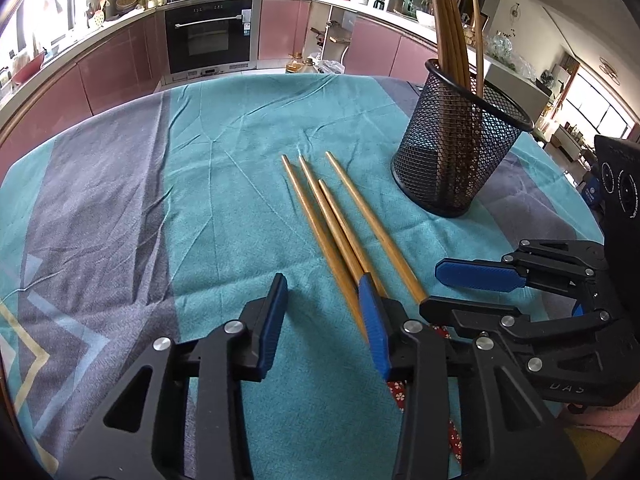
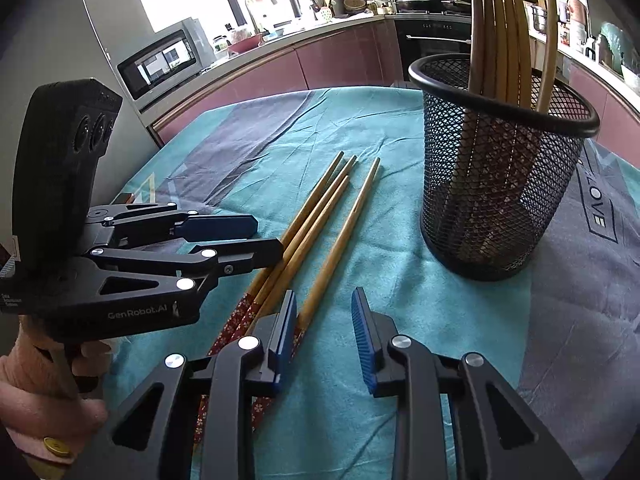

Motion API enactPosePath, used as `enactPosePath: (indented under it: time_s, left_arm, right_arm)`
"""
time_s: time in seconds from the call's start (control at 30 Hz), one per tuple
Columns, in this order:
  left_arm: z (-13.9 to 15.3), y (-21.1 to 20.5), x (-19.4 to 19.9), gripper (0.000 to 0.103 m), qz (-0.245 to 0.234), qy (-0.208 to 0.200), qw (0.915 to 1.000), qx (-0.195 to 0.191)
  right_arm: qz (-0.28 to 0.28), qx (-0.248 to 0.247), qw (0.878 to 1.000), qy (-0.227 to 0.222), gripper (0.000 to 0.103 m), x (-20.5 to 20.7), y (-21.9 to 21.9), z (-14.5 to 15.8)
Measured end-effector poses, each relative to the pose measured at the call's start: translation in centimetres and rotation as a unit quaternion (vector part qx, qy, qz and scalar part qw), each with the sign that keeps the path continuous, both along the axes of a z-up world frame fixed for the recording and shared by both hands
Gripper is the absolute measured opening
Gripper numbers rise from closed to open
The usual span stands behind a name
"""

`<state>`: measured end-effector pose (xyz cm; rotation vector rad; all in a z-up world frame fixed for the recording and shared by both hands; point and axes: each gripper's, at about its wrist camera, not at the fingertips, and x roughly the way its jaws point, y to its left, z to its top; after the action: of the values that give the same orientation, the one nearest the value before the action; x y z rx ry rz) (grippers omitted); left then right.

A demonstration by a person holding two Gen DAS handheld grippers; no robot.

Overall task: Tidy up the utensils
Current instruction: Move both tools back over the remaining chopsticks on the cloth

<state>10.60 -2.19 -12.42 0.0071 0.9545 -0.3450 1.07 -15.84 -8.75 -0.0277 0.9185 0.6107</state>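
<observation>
Several wooden chopsticks (image 1: 340, 224) with red patterned ends (image 2: 240, 314) lie side by side on the teal cloth. My left gripper (image 1: 325, 322) hovers over their near ends, open, with only cloth between the pads. Its right pad (image 1: 374, 328) overlaps the bundle. In the right wrist view the left gripper (image 2: 262, 240) comes in from the left. My right gripper (image 2: 325, 334) is open too, nothing between its pads, and its left pad (image 2: 286, 332) covers the rightmost chopstick (image 2: 344, 232). A black mesh holder (image 1: 460, 152) (image 2: 500, 168) holds several upright chopsticks.
The teal and grey tablecloth (image 1: 120, 220) covers a round table. The holder stands at the far right of the chopsticks. A hand (image 2: 48, 400) holds the left gripper's handle. Kitchen cabinets and an oven (image 1: 210, 36) lie beyond the table's far edge.
</observation>
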Motion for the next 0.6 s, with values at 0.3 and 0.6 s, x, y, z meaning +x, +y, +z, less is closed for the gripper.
enactPosePath:
  time_s: [0.3, 0.6]
  left_arm:
    - [0.1, -0.2, 0.0, 0.033, -0.003, 0.002, 0.9999, 0.011]
    - [0.0, -0.7, 1.0, 0.02, -0.005, 0.014, 0.9998, 0.013]
  right_arm:
    - [-0.004, -0.008, 1.0, -0.005, 0.027, 0.5, 0.3, 0.0]
    - [-0.007, -0.018, 1.0, -0.01, 0.022, 2.1, 1.3, -0.1]
